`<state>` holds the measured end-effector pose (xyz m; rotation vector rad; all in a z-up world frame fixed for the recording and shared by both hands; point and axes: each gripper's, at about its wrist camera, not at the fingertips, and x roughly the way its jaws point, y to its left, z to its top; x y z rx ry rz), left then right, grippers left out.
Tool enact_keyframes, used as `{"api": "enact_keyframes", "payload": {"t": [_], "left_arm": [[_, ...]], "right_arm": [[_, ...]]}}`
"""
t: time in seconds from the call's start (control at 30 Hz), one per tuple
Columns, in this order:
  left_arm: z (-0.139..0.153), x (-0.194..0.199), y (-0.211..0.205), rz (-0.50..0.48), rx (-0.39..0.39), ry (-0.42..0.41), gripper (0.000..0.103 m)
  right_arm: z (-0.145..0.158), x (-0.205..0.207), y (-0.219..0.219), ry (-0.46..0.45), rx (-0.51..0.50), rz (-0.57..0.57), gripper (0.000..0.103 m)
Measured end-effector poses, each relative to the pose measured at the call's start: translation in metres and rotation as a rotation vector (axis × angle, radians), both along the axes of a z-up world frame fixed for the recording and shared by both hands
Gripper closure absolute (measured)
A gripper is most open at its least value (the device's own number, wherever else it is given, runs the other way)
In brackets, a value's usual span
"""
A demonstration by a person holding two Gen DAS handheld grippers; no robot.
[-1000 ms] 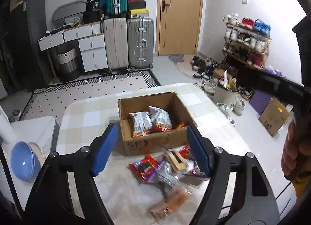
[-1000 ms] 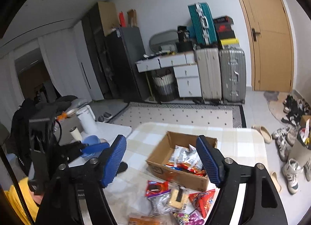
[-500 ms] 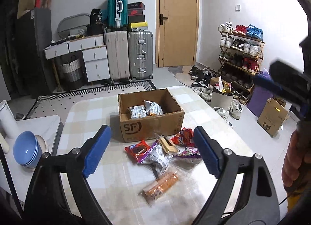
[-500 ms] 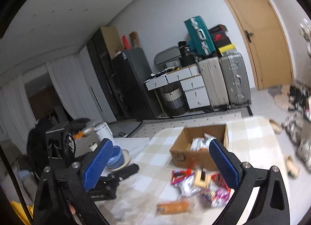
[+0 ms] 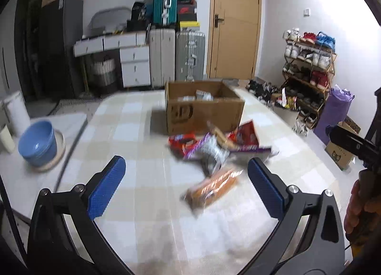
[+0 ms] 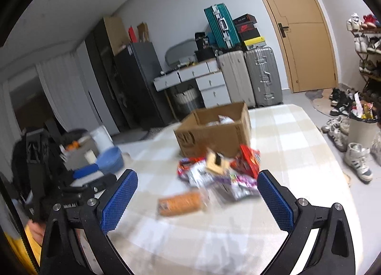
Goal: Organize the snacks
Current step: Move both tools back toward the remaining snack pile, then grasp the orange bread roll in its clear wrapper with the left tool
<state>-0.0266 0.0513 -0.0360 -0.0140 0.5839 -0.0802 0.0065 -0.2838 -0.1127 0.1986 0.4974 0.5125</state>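
Checkered table [image 5: 133, 132] — snack pile [image 5: 214, 149] beside box [image 5: 204, 108]. Left gripper [image 5: 185, 184] opening, right gripper [image 6: 197, 194] wide — both empty. Next: grab orange packet [image 5: 212, 189].

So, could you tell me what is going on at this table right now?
A person holds a claw in each hand over a checked table. The left claw is opening and empty; the right claw is open and empty. A pile of snack packets lies loose before a cardboard box that already holds some; an orange packet lies nearest.
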Motion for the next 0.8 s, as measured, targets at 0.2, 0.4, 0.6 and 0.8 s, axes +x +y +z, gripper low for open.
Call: {"api": "enact_keyframes", "payload": {"t": [0.2,0.4,0.6,0.8], "left_arm": [[-0.044,0.018,-0.003,-0.009,0.024,0.098,0.001],[-0.074,0.046,-0.024,-0.092,0.089,0.161,0.001],[-0.103,0.082,-0.047,-0.178,0.197,0.198,0.001],[-0.125,0.125,-0.072,-0.270,0.282,0.259,0.001]], "right_arm": [[-0.023,0.009,0.006,0.045,-0.007,0.010,0.001],[-0.036,0.018,0.006,0.086,0.006,0.019,0.001],[-0.051,0.024,0.000,0.114,0.014,0.014,0.001],[-0.060,0.028,-0.004,0.139,0.029,0.018,0.001]]}}
